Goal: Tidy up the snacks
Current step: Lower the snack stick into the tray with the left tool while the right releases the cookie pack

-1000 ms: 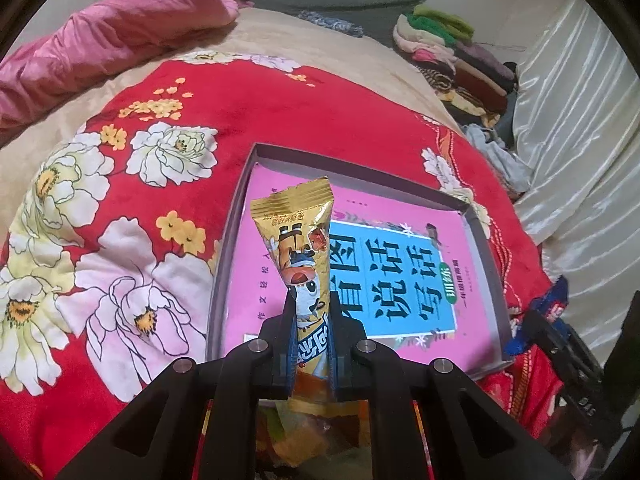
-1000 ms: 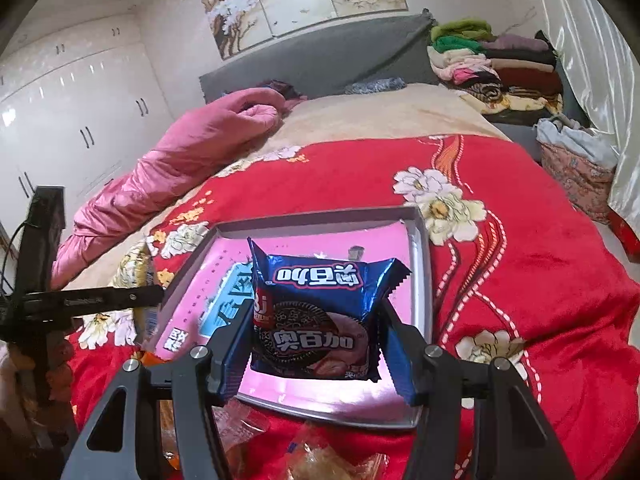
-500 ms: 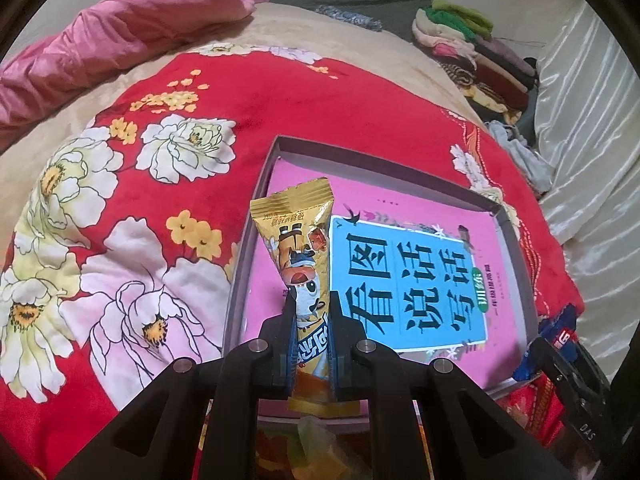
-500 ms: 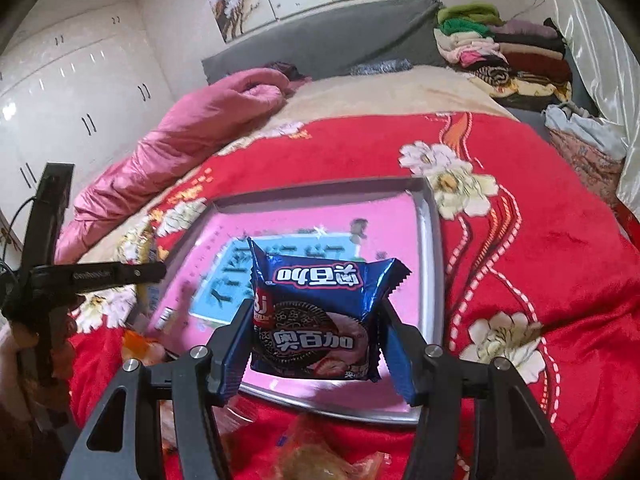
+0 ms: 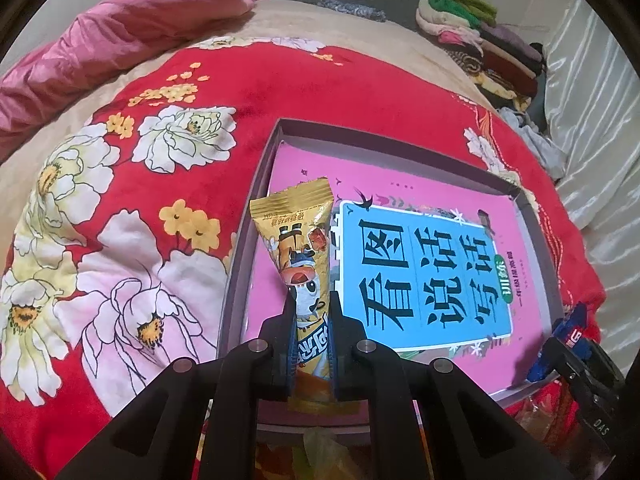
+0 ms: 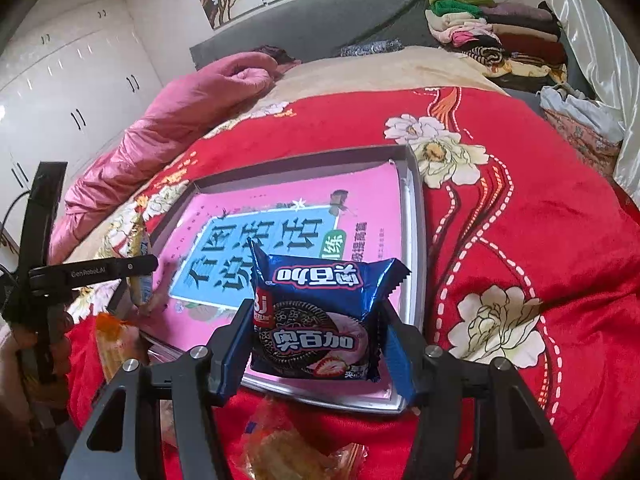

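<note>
- The gold snack stick stands upright, clenched in the left gripper, over the tray's left edge.
- The blue cookie pack is clamped flat by the right gripper, likely for laying in the tray.
- 2 loose snacks wait below on the red blanket.

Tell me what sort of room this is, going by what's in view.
Most likely a home bedroom. The work surface is a bed under a red floral blanket with a pink quilt bunched along it, white wardrobe doors line one wall, and folded clothes are stacked by the headboard.
</note>
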`<state>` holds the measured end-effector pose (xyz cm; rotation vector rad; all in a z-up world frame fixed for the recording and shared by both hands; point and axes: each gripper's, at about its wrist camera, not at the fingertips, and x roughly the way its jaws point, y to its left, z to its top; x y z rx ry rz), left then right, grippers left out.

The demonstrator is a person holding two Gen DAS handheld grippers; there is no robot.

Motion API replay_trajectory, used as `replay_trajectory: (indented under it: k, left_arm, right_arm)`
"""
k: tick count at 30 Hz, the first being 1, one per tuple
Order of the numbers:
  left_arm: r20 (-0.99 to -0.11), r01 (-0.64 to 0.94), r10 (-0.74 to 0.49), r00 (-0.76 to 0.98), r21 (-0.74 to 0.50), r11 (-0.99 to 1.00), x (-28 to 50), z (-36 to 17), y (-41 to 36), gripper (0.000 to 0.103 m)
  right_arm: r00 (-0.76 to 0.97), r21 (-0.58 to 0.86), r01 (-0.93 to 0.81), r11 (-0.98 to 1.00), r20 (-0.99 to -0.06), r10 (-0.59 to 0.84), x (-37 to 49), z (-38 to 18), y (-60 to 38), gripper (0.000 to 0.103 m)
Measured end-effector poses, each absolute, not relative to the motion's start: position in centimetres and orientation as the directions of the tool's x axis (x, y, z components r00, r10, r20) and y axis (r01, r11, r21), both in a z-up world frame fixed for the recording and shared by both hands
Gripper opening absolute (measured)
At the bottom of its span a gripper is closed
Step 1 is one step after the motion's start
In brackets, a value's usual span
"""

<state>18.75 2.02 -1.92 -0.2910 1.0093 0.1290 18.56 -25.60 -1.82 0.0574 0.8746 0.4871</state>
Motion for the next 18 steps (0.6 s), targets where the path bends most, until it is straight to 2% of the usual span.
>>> replay_trajectory:
  k: [9,18]
  left_arm:
    - [-0.852,-0.232,-0.019,0.524,-0.164,0.959,18.73,-2.04,1.66,0.012]
    - [-0.858,-0.224,-0.026,0.512,-0.163,0.961,18.52,-2.57,1.27,0.012]
  right_arm:
    - [0.514,0.208,-0.403,0.891,-0.754,0.409,18.00,-2.45,-24.94,0.059]
    - [0.498,0.231,-0.404,0.885,-0.757,0.424,18.12,-2.52,-25.12,0.060]
